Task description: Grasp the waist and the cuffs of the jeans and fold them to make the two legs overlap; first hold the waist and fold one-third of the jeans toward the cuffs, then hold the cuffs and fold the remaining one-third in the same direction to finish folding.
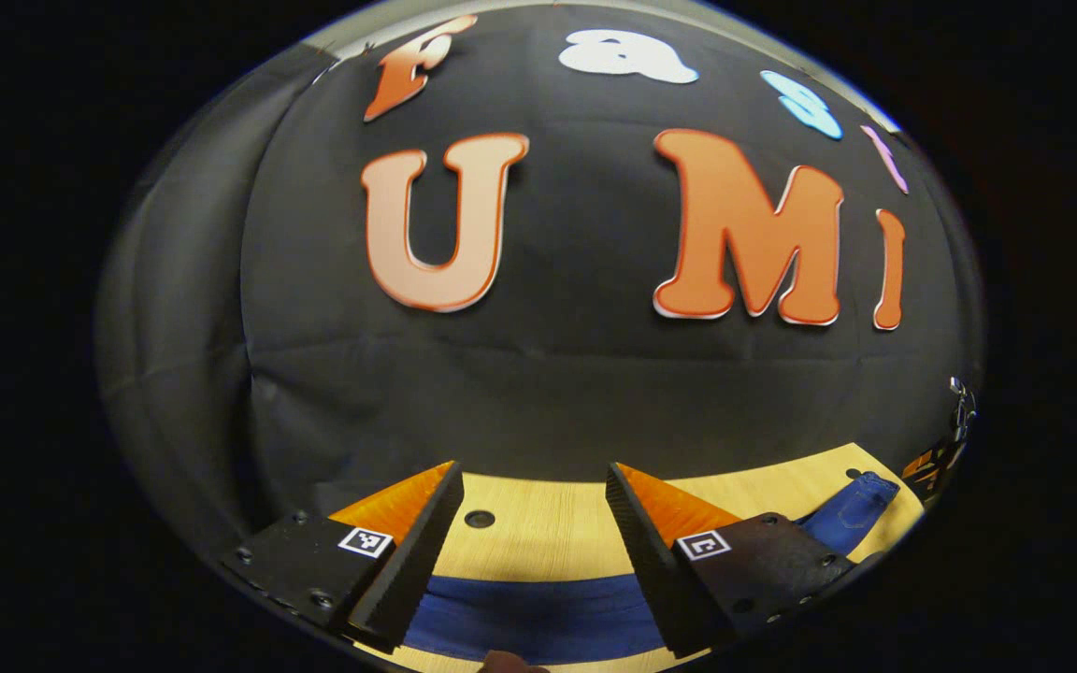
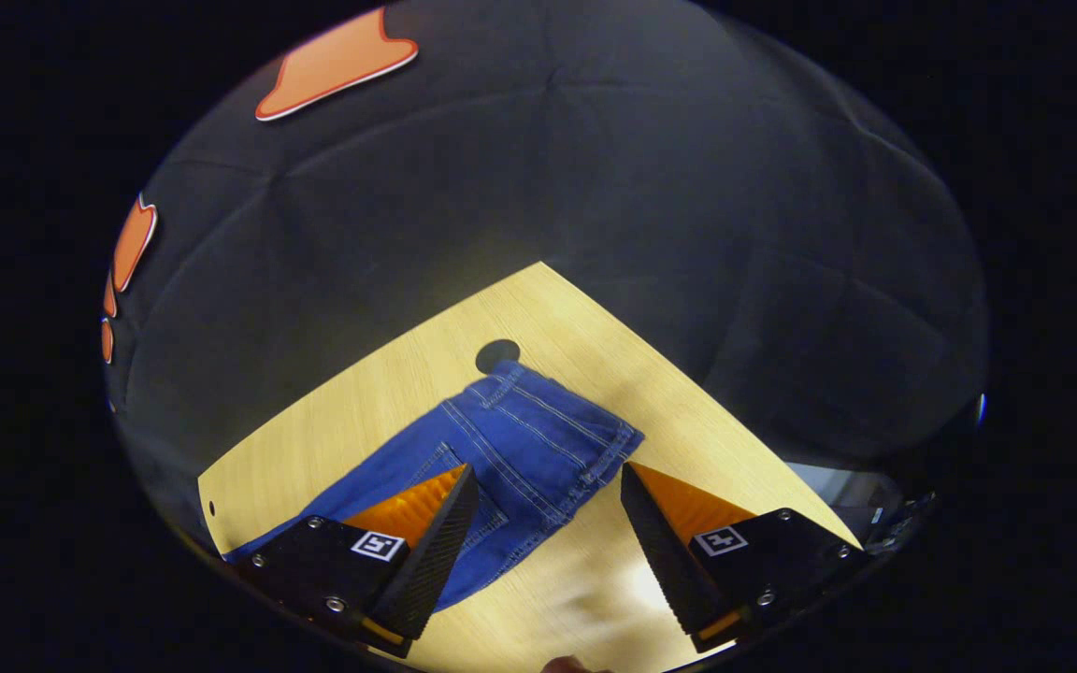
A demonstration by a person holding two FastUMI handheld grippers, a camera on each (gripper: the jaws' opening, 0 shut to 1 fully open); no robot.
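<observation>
The blue jeans (image 2: 510,449) lie flat on the light wooden table (image 2: 408,374), waist end (image 2: 557,411) toward the table's far corner. In the right gripper view my right gripper (image 2: 548,505) hovers open above the waist, left finger over the denim and right finger over bare wood. In the left gripper view my left gripper (image 1: 534,523) is open over a band of the jeans (image 1: 529,612) near the table's front edge. Another part of the jeans (image 1: 852,509) shows at the far right. Neither gripper holds anything.
A round dark hole (image 2: 498,354) sits in the tabletop just beyond the waist, and another hole (image 1: 480,518) lies between the left fingers. The black cloth wall stands close behind the table edges. Some equipment (image 1: 945,449) sits at the far right.
</observation>
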